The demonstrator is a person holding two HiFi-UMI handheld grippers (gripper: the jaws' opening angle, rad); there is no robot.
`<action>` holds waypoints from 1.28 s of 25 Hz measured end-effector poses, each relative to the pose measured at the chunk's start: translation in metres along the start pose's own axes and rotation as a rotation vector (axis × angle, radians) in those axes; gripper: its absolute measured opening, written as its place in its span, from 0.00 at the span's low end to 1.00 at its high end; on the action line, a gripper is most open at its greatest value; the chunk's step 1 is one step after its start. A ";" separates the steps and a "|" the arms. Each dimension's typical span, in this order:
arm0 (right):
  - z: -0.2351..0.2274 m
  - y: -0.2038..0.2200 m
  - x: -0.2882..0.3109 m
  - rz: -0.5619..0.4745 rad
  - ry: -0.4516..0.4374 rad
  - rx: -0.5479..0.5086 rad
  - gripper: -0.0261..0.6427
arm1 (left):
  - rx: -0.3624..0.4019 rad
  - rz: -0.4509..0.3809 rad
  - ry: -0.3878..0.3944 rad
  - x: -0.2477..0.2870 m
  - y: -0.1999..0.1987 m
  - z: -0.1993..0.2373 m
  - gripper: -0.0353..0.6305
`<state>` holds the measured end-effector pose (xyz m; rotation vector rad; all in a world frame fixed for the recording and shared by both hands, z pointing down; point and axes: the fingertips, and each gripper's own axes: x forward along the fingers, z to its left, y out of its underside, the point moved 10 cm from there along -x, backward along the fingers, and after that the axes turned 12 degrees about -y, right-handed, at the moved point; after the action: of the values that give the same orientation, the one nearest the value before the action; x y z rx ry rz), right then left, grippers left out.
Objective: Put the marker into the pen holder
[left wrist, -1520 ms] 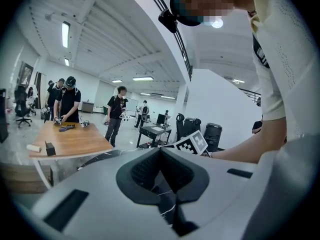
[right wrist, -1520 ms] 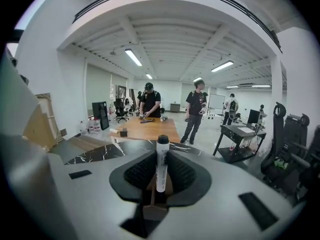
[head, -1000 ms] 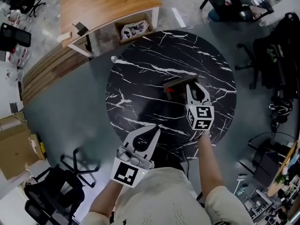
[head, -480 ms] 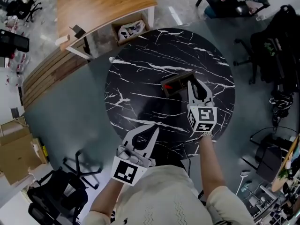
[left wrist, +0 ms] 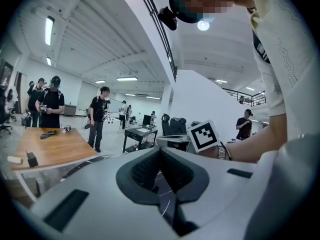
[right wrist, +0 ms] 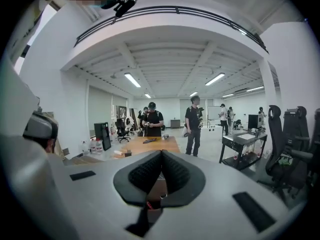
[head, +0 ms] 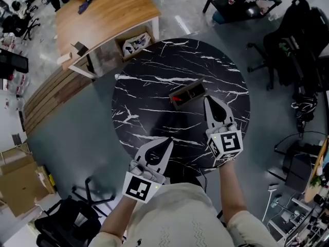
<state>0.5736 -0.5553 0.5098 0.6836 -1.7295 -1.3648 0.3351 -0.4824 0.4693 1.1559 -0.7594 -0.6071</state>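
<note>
A dark brown pen holder [head: 189, 91] lies near the middle of the round black marble table [head: 154, 71]. A red marker [head: 176, 99] shows at its left end, seemingly inside it. My right gripper [head: 206, 100] is shut and empty, its tips just off the holder's near right corner. Through the gap under its jaws in the right gripper view [right wrist: 161, 153] I see the holder [right wrist: 155, 186] and a bit of red marker [right wrist: 148, 204]. My left gripper [head: 168, 140] is shut and empty over the table's near edge, pointing up toward the room [left wrist: 161, 149].
A wooden desk [head: 103, 12] with an open box [head: 134, 42] beneath it stands beyond the table at upper left. Office chairs [head: 290, 40] and cables crowd the right side. A chair base [head: 85, 189] sits at lower left. Several people stand in the room [right wrist: 152, 116].
My right gripper has drawn back from over the holder toward the person and now sits beside its near right corner. The left gripper has stayed in place.
</note>
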 end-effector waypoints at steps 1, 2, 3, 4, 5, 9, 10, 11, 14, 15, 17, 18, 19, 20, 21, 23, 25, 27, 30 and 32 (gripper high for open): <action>0.002 -0.002 -0.005 -0.007 0.001 0.006 0.06 | 0.003 -0.002 0.008 0.000 -0.001 -0.001 0.07; 0.004 -0.002 -0.011 -0.015 0.001 0.015 0.06 | 0.005 -0.005 0.015 0.001 -0.002 -0.001 0.07; 0.007 -0.003 -0.016 -0.022 0.000 0.027 0.06 | 0.006 -0.008 0.022 0.001 -0.003 -0.002 0.07; 0.010 -0.003 -0.022 -0.027 0.001 0.037 0.06 | 0.005 -0.011 0.029 0.001 -0.004 -0.003 0.07; 0.013 -0.004 -0.028 -0.029 0.003 0.042 0.06 | 0.005 -0.014 0.037 0.001 -0.005 -0.003 0.07; 0.031 -0.011 -0.048 -0.040 0.010 0.052 0.06 | 0.012 -0.018 0.071 0.001 -0.008 -0.004 0.07; 0.036 -0.013 -0.053 -0.043 0.013 0.058 0.06 | 0.010 -0.018 0.080 0.001 -0.008 -0.005 0.07; 0.040 -0.016 -0.058 -0.047 0.017 0.061 0.06 | 0.009 -0.016 0.090 0.001 -0.008 -0.005 0.07; 0.054 -0.021 -0.066 -0.051 0.036 0.062 0.06 | 0.010 -0.008 0.126 0.004 -0.010 -0.003 0.07; 0.059 -0.021 -0.068 -0.048 0.043 0.065 0.06 | 0.013 -0.009 0.139 0.005 -0.010 -0.002 0.07; 0.067 -0.019 -0.071 -0.038 0.056 0.071 0.06 | 0.018 -0.013 0.163 0.007 -0.010 0.000 0.07; 0.072 -0.018 -0.072 -0.032 0.062 0.073 0.06 | 0.019 -0.015 0.173 0.008 -0.010 0.002 0.07; 0.076 -0.018 -0.073 -0.028 0.066 0.071 0.06 | 0.021 -0.018 0.180 0.009 -0.010 0.004 0.07; 0.080 -0.018 -0.074 -0.025 0.072 0.068 0.06 | 0.024 -0.021 0.186 0.010 -0.010 0.006 0.07; 0.084 -0.018 -0.075 -0.022 0.078 0.067 0.06 | 0.028 -0.026 0.190 0.011 -0.011 0.007 0.07; 0.091 -0.019 -0.077 -0.019 0.090 0.073 0.06 | 0.032 -0.038 0.199 0.011 -0.013 0.010 0.07; 0.097 -0.019 -0.078 -0.013 0.094 0.076 0.06 | 0.030 -0.047 0.213 0.009 -0.015 0.012 0.07; 0.102 -0.020 -0.078 -0.010 0.093 0.070 0.06 | 0.026 -0.049 0.225 0.008 -0.016 0.014 0.07; 0.110 -0.024 -0.077 -0.007 0.098 0.061 0.06 | 0.025 -0.044 0.236 0.008 -0.016 0.018 0.07; 0.115 -0.025 -0.076 -0.004 0.102 0.058 0.06 | 0.026 -0.041 0.243 0.008 -0.016 0.021 0.07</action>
<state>0.5139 -0.4409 0.4559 0.7765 -1.6921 -1.2650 0.3230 -0.5051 0.4601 1.2456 -0.5388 -0.4807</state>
